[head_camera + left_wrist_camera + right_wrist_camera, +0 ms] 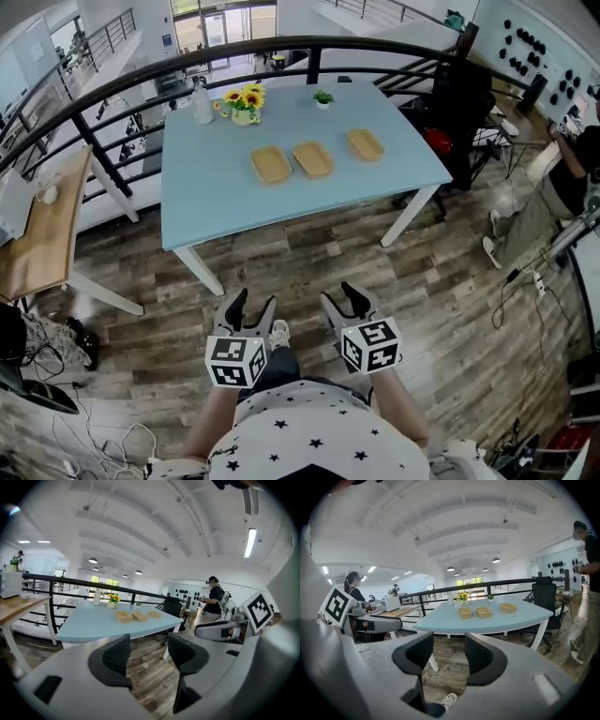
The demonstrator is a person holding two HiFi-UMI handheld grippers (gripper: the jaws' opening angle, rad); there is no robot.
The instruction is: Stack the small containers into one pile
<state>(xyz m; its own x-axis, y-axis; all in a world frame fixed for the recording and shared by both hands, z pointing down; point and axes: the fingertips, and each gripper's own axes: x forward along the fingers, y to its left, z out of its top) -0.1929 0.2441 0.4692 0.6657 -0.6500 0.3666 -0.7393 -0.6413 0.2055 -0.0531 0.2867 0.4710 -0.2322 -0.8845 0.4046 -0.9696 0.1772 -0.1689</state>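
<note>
Three shallow tan containers lie in a row on the pale blue bench. Behind them stand a yellow sunflower vase, a clear plastic bottle left of it, and a small green potted plant right of it.

left claw: jaws apart, empty | right claw: jaws apart, empty

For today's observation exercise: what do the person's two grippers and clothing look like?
The left gripper and right gripper are grey, with black textured pads. Each carries a white cube with black square markers. The person wears a white top with black stars.
</note>
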